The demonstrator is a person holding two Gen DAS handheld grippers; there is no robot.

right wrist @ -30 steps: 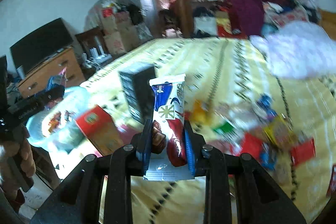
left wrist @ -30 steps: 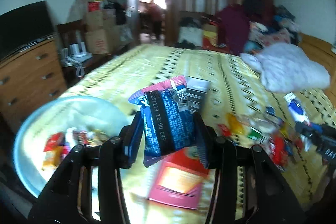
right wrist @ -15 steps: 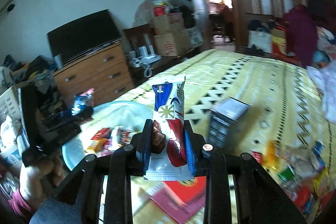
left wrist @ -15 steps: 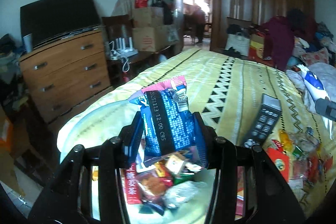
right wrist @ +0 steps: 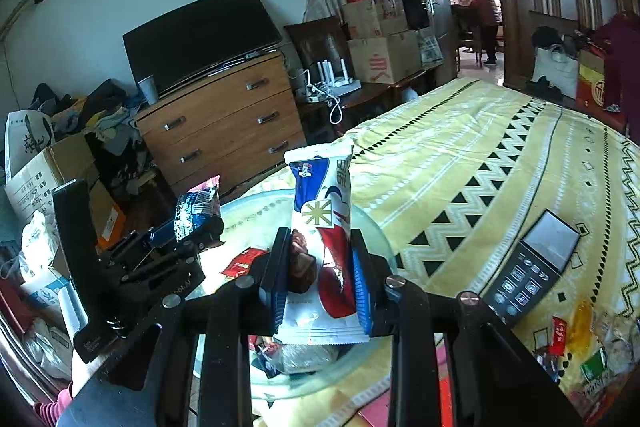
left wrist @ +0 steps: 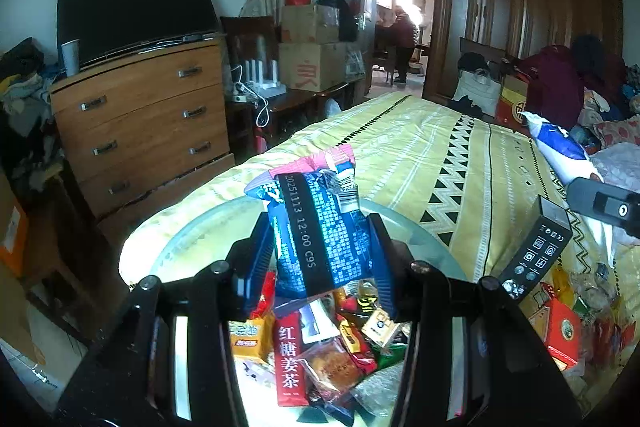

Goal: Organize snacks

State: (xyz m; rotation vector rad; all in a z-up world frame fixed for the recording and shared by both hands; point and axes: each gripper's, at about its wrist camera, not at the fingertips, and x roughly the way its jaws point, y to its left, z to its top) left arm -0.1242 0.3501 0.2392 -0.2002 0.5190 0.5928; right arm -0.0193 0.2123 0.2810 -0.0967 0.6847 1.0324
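My left gripper is shut on a blue snack packet with a pink top edge, held above a round pale plate that holds several snack packets. My right gripper is shut on a white, red and blue snack packet, held upright over the same plate. The left gripper with its blue packet shows at the left of the right wrist view. More loose snacks lie on the yellow bedspread to the right.
A black box with button icons lies on the bed right of the plate, with a red box nearer. A wooden dresser with a TV stands left of the bed. Clothes and bags pile up at the far right.
Both grippers have swung left from the loose snack pile to above the plate, each still holding its packet. The plate now lies directly below both.
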